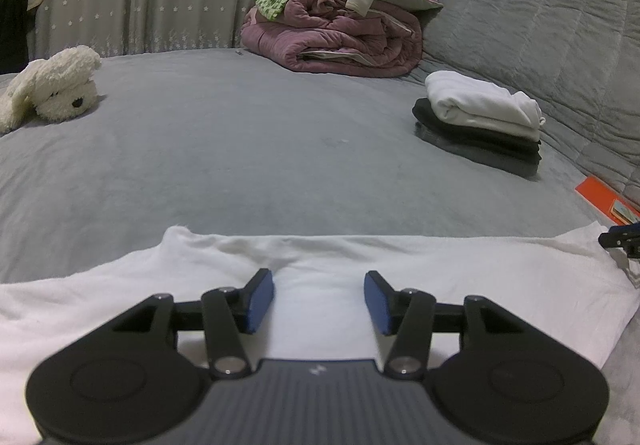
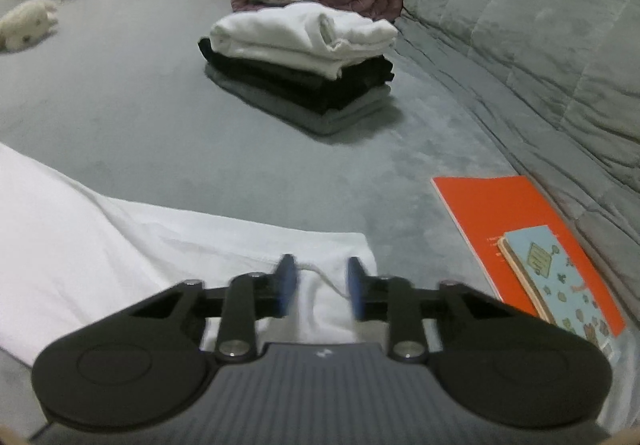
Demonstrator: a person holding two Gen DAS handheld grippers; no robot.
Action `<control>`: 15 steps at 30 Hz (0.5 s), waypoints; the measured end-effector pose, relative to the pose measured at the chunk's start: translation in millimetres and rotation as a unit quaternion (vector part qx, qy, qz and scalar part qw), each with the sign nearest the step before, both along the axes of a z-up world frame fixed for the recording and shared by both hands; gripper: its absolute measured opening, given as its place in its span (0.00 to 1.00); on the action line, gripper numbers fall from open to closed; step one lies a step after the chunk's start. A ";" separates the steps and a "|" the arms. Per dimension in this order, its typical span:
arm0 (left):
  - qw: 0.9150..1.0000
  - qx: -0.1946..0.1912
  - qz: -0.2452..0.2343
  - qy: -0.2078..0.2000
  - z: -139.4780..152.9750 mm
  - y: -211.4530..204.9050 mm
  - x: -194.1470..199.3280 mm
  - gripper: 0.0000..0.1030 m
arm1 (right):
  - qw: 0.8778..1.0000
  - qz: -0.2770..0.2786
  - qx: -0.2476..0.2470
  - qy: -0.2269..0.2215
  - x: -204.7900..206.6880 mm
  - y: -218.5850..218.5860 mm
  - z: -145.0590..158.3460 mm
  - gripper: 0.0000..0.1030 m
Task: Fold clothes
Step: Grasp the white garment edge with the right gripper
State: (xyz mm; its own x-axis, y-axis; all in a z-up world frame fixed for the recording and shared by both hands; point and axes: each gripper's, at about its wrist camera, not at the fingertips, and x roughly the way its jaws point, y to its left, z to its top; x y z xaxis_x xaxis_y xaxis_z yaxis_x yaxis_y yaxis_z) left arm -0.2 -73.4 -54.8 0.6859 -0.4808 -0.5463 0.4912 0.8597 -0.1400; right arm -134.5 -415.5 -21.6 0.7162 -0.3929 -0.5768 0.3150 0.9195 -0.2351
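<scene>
A white garment [image 1: 400,269] lies spread flat on the grey bed near me. My left gripper [image 1: 319,299] hovers over its middle, open, with nothing between the blue pads. In the right wrist view the same white garment [image 2: 132,245] ends in a corner with a loose thread. My right gripper [image 2: 322,287] stands open over that corner, its pads on either side of the cloth. The right gripper's tip [image 1: 618,241] shows at the right edge of the left wrist view. A folded stack [image 1: 480,121] of white, black and grey clothes sits further back on the bed, also seen as the folded stack [image 2: 300,61].
A heap of unfolded clothes on a rolled mauve quilt [image 1: 336,33] sits at the back. A white plush toy [image 1: 52,85] lies at the far left. An orange book [image 2: 520,237] with a small blue booklet lies at the right, by the grey quilted headboard [image 2: 540,25].
</scene>
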 end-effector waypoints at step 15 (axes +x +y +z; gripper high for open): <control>1.000 0.001 -0.001 -0.001 -0.4 -0.1 -1.5 0.51 | 0.996 -0.009 -0.094 -0.001 12.8 11.3 1.2 0.00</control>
State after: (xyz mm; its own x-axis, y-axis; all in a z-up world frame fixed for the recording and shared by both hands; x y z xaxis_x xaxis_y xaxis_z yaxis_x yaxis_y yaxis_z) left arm -1.7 -73.5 -55.2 0.6864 -0.4810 -0.5455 0.4925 0.8593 -0.1380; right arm -121.7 -404.2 -20.4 0.7096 -0.5063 -0.4901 0.3315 0.8536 -0.4018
